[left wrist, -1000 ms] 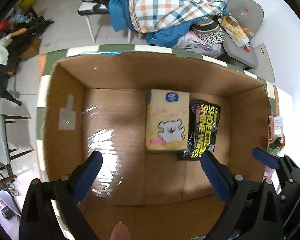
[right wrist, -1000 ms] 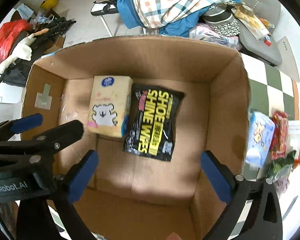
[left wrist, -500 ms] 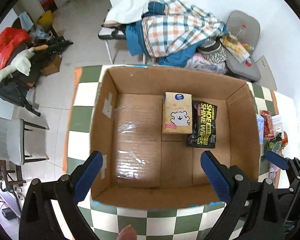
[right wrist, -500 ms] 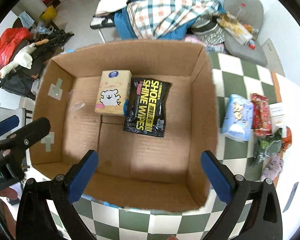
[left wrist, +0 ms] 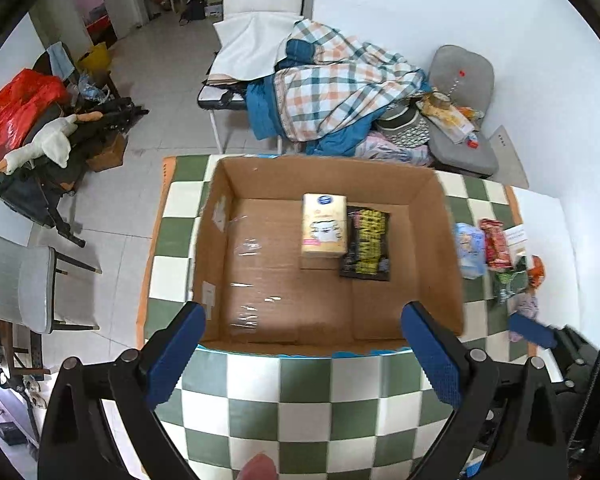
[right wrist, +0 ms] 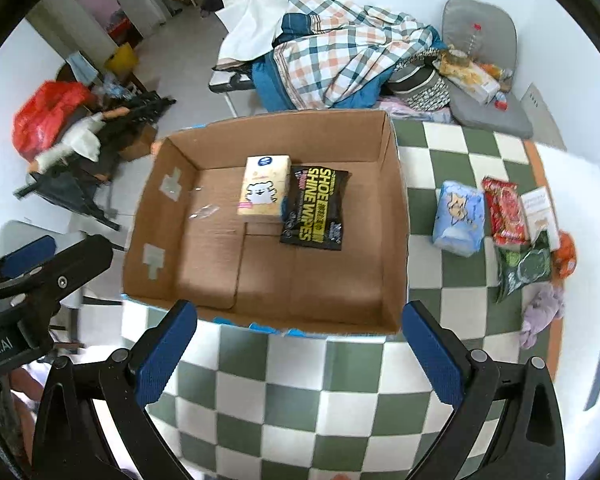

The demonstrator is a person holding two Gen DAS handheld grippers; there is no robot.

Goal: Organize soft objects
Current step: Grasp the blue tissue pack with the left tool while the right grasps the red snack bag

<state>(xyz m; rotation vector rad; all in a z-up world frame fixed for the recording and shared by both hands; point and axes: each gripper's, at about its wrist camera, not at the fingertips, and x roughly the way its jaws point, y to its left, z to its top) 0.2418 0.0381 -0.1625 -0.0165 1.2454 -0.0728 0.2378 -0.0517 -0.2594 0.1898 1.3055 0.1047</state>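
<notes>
- While both tools hang above the near edge of the green-and-white checkered tablecloth (right wrist: pixel 296 392), the right gripper (right wrist: pixel 300 352) has its blue-padded fingers (right wrist: pixel 166 354) spread wide with nothing between them.
- The left gripper (left wrist: pixel 300 354) is likewise spread wide and empty; it also shows at the left edge of the right wrist view.
- Just beyond the fingertips sits an open cardboard box (right wrist: pixel 394 240) on the cloth, with patches of tape on its left wall.
- Inside, toward the far wall, a yellow tissue pack (right wrist: pixel 264 192) printed with a white bear lies flat on the floor of the box.
- Touching its right side lies a black shoe shine wipes packet (right wrist: pixel 316 210), its edge slightly over the tissue pack's.
- Outside the box to the right, on the cloth, lie a light blue tissue pack (right wrist: pixel 458 218), a red snack packet (right wrist: pixel 506 212), a white card (right wrist: pixel 538 208), a dark green packet (right wrist: pixel 526 266), an orange item (right wrist: pixel 566 258) and a crumpled lilac cloth (right wrist: pixel 540 312).
- Beyond the table, a plaid blanket (right wrist: pixel 340 52) is heaped on a chair, beside a grey seat cushion (right wrist: pixel 480 32).
- On the floor to the far left rests a red plastic bag (right wrist: pixel 46 118).
</notes>
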